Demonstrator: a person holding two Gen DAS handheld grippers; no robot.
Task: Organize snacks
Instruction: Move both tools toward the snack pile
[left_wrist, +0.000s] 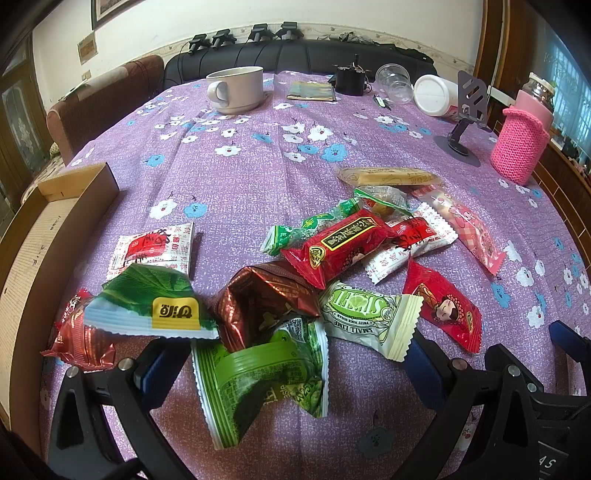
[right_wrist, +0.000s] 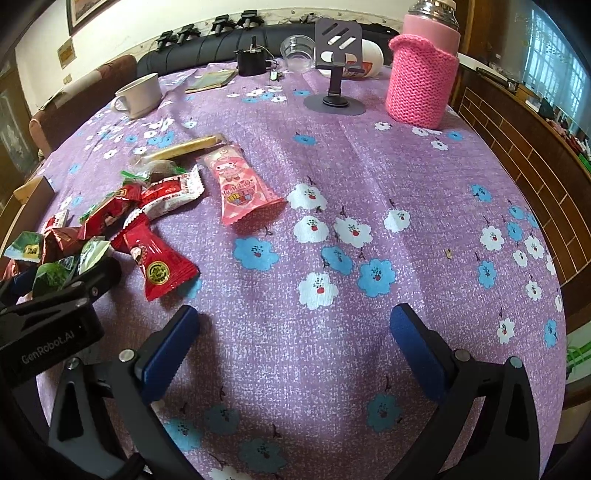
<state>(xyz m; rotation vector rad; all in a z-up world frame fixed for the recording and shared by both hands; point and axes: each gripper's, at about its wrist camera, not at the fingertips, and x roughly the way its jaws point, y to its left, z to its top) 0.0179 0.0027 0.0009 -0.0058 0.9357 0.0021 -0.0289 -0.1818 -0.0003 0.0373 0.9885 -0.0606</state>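
Several wrapped snacks lie in a loose pile on the purple flowered tablecloth (left_wrist: 236, 177). My left gripper (left_wrist: 291, 365) is open, its jaws either side of a green packet (left_wrist: 258, 384), with a brown foil packet (left_wrist: 258, 299) just beyond. A red packet (left_wrist: 340, 247), a lime sweet (left_wrist: 369, 317) and a pink packet (left_wrist: 465, 225) lie further out. An open cardboard box (left_wrist: 55, 221) stands at the left. My right gripper (right_wrist: 295, 347) is open and empty over bare cloth, right of the pile; a red packet (right_wrist: 155, 262) and the pink packet (right_wrist: 243, 192) lie to its left.
A white mug (left_wrist: 236, 88), a phone stand (left_wrist: 465, 122), a pink knitted bottle cover (left_wrist: 521, 144), a white tub (left_wrist: 436, 96) and clear cups (left_wrist: 395, 81) stand at the table's far side. The left gripper's body (right_wrist: 48, 317) shows in the right wrist view.
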